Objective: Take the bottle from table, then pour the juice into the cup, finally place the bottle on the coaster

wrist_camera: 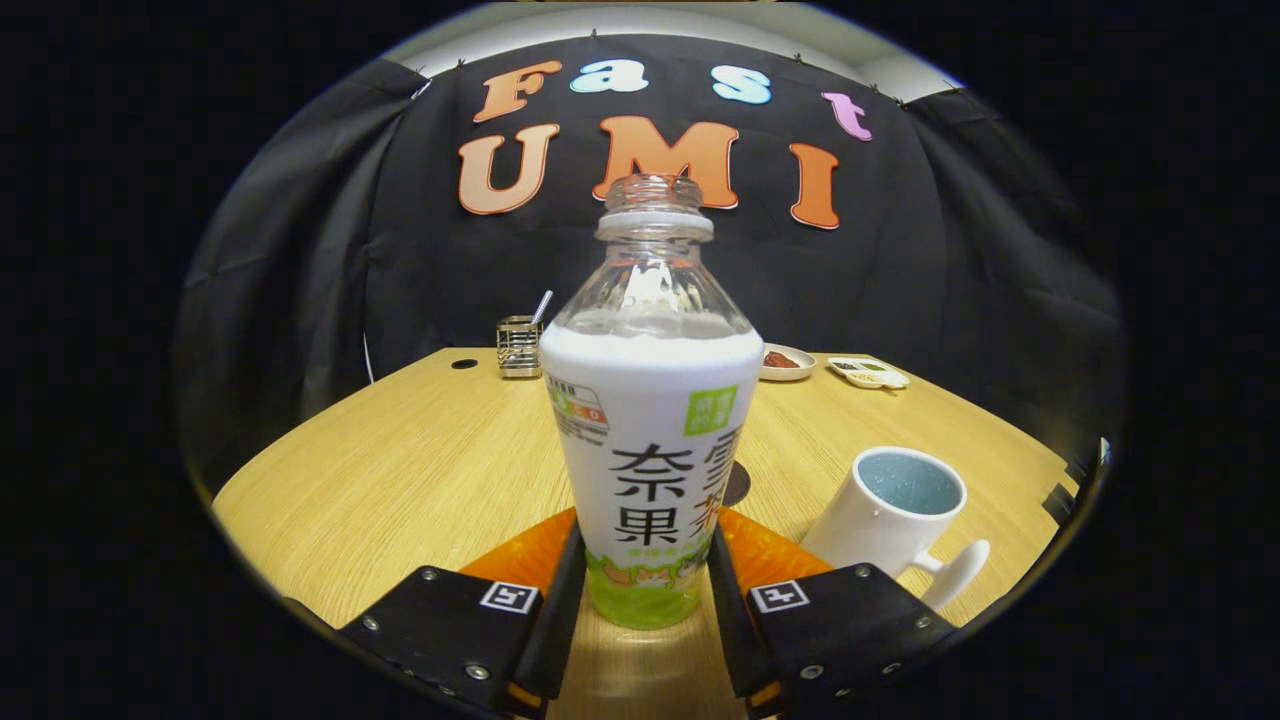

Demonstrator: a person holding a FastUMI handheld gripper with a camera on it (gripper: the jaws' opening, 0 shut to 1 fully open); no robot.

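Black, the two fingers of the gripper [646, 600] stand on either side of the bottle [650, 420], each inner face pressed against its lower part, so the gripper is clamped on the bottle. The bottle stands upright between them, its cap off and the clear neck open. A white sleeve label covers most of its body, turning green at the bottom; large dark characters are printed on it, with a small green square near the top and a small coloured panel on its left side.

The bottle's base meets the pale wooden desk [400, 470] between the fingers. Just behind the fingers, to both sides of the bottle, lies an orange coaster [770, 555]; the bottle hides its middle. A small dark round thing shows on the desk just right of the bottle; I cannot tell what it is.

Near right, beside the right finger, a white cup [895, 515] with a pale blue inside leans toward the bottle, its handle pointing to the near right.

At the far edge of the desk, left of the bottle, stands a wire holder [518, 346] with a slim utensil in it. Far right sit a small white dish [786, 362] holding something reddish and a small long tray [868, 373].
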